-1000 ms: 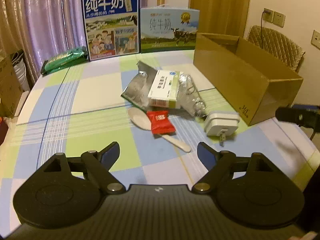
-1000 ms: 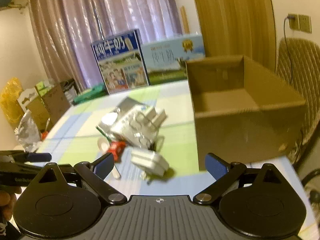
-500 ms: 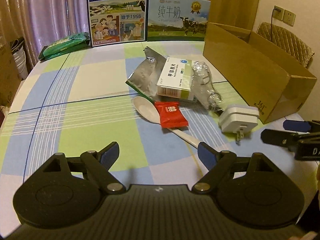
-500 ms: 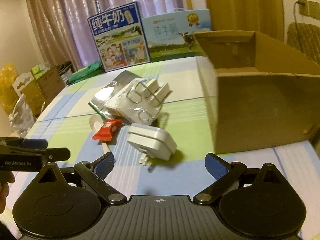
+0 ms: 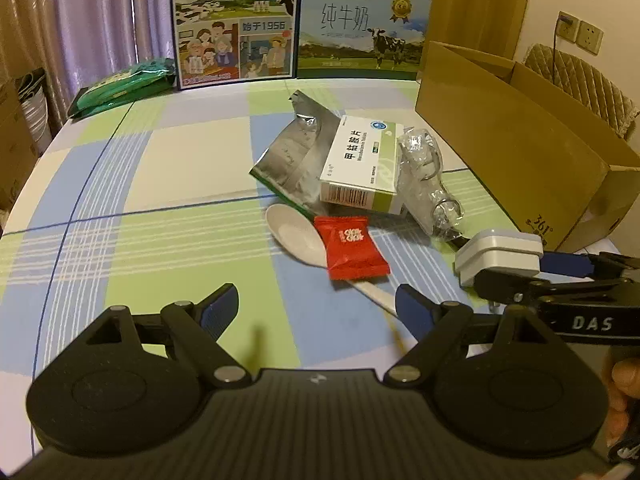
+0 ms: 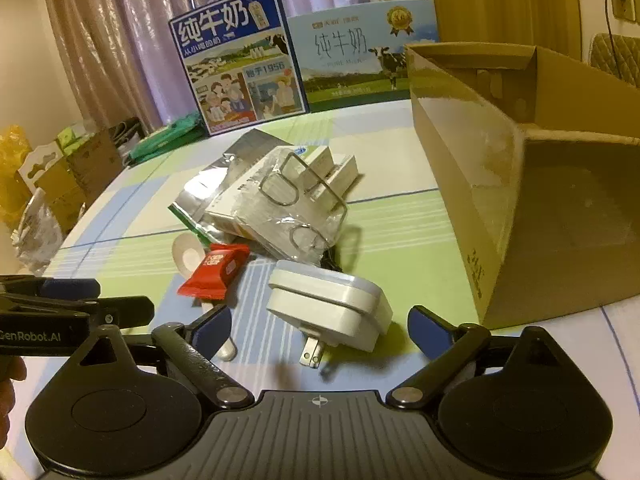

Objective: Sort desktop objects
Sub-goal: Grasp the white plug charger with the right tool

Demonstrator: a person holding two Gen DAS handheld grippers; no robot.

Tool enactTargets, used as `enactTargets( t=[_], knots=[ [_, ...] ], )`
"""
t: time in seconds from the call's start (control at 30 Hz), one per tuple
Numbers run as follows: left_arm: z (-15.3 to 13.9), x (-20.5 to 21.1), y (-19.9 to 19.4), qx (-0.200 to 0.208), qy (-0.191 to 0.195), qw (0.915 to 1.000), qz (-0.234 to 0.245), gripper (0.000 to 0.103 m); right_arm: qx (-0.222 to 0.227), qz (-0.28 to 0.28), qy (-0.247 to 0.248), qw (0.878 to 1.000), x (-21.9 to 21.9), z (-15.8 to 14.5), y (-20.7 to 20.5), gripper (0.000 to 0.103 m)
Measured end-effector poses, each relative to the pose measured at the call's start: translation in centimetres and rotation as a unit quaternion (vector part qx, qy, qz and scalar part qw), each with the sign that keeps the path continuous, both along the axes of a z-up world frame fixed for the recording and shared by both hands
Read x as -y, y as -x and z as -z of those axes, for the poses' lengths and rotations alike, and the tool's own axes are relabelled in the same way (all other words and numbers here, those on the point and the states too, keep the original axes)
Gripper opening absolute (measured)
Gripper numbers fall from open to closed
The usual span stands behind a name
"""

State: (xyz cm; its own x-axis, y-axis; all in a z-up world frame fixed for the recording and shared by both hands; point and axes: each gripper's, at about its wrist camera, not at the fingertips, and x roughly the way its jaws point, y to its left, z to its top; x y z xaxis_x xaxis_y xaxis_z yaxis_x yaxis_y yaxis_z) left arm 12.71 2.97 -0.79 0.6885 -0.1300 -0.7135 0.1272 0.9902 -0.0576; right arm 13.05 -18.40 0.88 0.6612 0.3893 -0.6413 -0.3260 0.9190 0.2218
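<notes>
White charger (image 6: pixel 330 304) on tablecloth between spread right claw (image 6: pixel 320 330) fingers, left claw (image 5: pixel 316 306) wide, empty

Both claws are black with blue pads: left claw (image 5: pixel 317 305) lettered "GenRobot.AI", right claw (image 6: pixel 319 327) lettered "DAS".

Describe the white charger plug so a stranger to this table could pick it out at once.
Start at the big open cardboard box on the checked tablecloth. Just beside its near corner lies the charger plug, between the open right tongs. It is the only smooth white block with two metal prongs, unlike the red sachet and spoon nearby.
</notes>
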Motion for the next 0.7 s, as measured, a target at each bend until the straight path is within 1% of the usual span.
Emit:
enactTargets(
  t=[0.03, 0.1, 0.13, 0.27, 0.4, 0.57, 0.63, 0.7],
  knots=[
    [0.1, 0.1, -0.2, 0.0, -0.002, 1.0, 0.002, 0.083, 0.0, 0.001, 0.001, 1.0, -0.1, 0.1, -0.2, 0.086],
    [0.3, 0.5, -0.6, 0.003, -0.016, 0.9999, 0.006, 0.083, 0.003, 0.003, 0.006, 1.0, -0.3, 0.3, -0.5, 0.079],
    [0.4, 0.6, -0.8, 0.002, -0.021, 0.9998, 0.007, 0.083, 0.005, 0.004, 0.009, 1.0, -0.3, 0.3, -0.6, 0.078],
    [0.8, 0.7, -1.3, -0.005, -0.012, 0.9999, 0.008, 0.083, 0.013, 0.007, 0.023, 1.0, -0.6, 0.6, -0.8, 0.069],
    [1.2, 0.9, -1.8, -0.012, -0.01, 0.9998, 0.01, 0.083, 0.027, 0.005, 0.036, 0.999, -0.7, 0.3, -0.5, 0.065],
    [1.9, 1.1, -3.1, -0.013, 0.001, 0.9998, 0.012, 0.082, 0.028, 0.007, 0.039, 0.999, -0.6, 0.3, -0.3, 0.065],
    [2.2, 1.3, -3.8, -0.01, 0.003, 0.9998, 0.017, 0.08, 0.025, 0.011, 0.034, 0.999, -0.3, 0.3, -0.3, 0.065],
    [2.5, 1.5, -4.5, -0.011, 0.01, 0.9996, 0.022, 0.074, 0.025, 0.014, 0.033, 0.999, -0.2, 0.3, -0.3, 0.065]
  ],
)
